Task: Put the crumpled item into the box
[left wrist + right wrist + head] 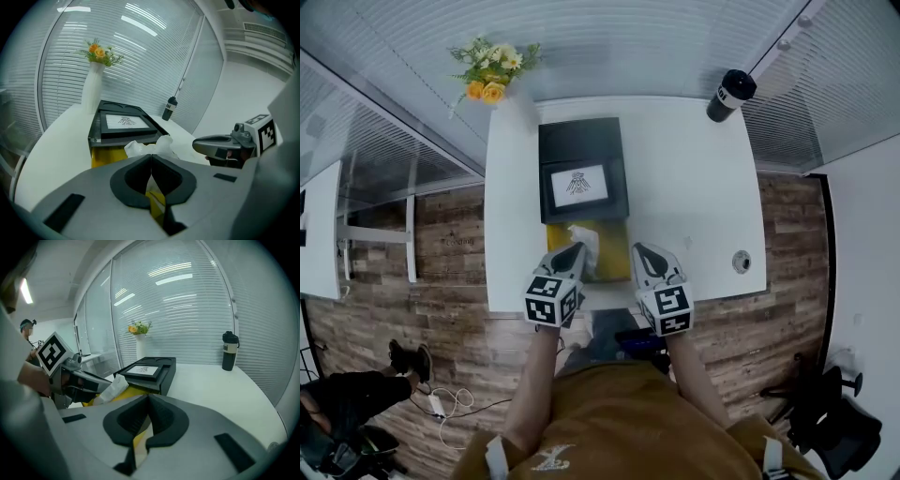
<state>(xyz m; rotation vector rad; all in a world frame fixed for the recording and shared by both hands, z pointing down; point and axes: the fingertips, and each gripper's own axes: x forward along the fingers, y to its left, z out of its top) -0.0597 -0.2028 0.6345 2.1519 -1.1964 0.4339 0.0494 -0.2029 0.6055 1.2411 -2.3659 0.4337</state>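
The right gripper view's left side best shows the left tool (104,387) pinching crumpled paper (117,383) over the yellow box (131,391); the right tool (148,396) is closed, empty.

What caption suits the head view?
Left gripper holds crumpled paper at a yellow box on a white table.

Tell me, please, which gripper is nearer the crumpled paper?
Left. The left gripper pinches the crumpled paper; the right gripper sits apart, to its right.
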